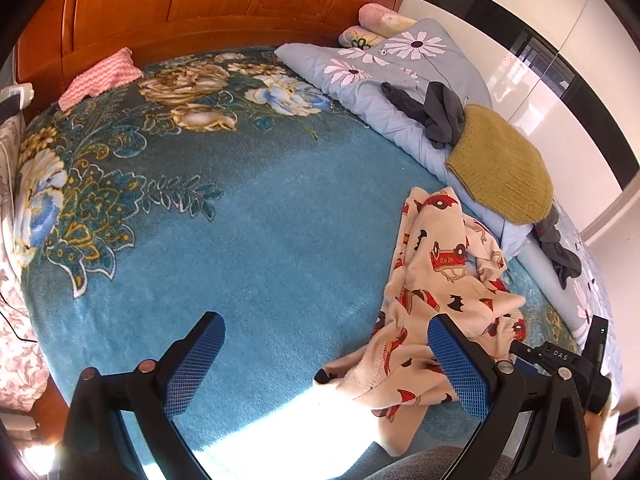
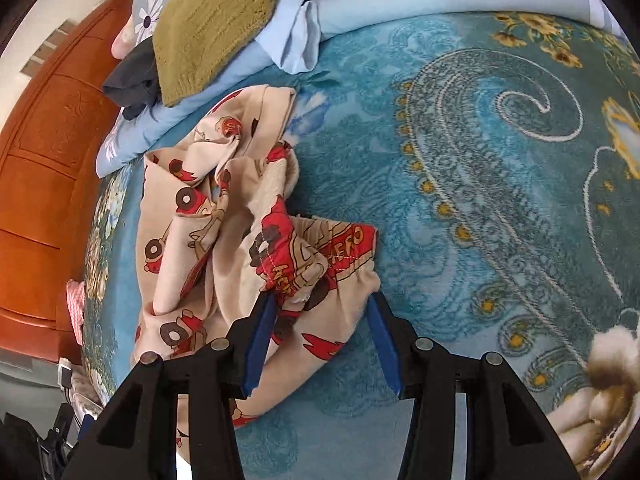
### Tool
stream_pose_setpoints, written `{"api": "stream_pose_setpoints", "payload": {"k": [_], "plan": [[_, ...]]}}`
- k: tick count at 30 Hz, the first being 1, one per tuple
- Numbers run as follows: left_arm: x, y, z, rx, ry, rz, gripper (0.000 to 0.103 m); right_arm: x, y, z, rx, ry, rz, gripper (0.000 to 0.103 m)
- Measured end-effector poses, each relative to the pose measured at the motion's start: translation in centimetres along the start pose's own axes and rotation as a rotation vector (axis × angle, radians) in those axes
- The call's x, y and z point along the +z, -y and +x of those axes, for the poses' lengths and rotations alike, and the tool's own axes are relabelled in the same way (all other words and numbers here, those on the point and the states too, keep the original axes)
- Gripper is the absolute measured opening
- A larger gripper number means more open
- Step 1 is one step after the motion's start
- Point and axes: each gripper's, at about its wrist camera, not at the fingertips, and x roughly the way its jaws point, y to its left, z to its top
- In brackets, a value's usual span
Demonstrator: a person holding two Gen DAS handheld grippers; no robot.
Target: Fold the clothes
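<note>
Cream printed garment (image 2: 224, 240), red cars lettered "HERO", lies crumpled on teal floral blanket (image 1: 248, 216). Right gripper (image 2: 320, 300) straddles its bunched edge, jaws parted, pads not pressing. Left gripper (image 1: 324, 344) released, holding nothing; "DAS" legible on the right gripper's body

Crumpled cream car-print garment (image 2: 224, 240); heaped on teal floral blanket (image 1: 240, 220)

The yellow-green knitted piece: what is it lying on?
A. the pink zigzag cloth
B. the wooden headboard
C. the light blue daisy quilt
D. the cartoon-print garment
C: the yellow-green knitted piece rests on the folded light blue daisy quilt, next to dark grey clothes.
</note>
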Motion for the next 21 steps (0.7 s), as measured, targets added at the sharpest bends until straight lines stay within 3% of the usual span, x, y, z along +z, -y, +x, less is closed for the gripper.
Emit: {"api": "stream_pose_setpoints", "payload": {"k": [1,4,7,9,13,16,21], "plan": [[-0.1,0.2,0.2,0.003,-0.008,0.003,0.103,-0.1,0.0,-0.1,0.019,-0.002,0.003,0.016],[-0.4,0.7,0.7,0.011,-0.023,0.030,0.103,-0.3,0.3,-1.0,0.063,0.015,0.023,0.008],[-0.6,0.7,1.0,0.024,-0.045,0.049,0.103,-0.6,1.1,-4.1,0.056,0.082,0.008,0.005],[-0.6,0.5,1.2,0.028,-0.051,0.046,0.103,-1.0,2.5,-7.1,0.003,0.154,0.006,0.005],[0.0,0.7,2.4,0.019,-0.072,0.021,0.103,-2.4,6.5,-12.9,-0.230,0.283,-0.026,0.003],[0.9,2.2,4.4,0.019,-0.117,0.053,0.103,-4.3,7.9,-14.8,-0.290,0.258,-0.062,0.003],[2.8,6.3,8.7,0.032,-0.227,0.234,0.102,-6.6,8.5,-15.4,-0.341,0.221,-0.087,0.003]]}}
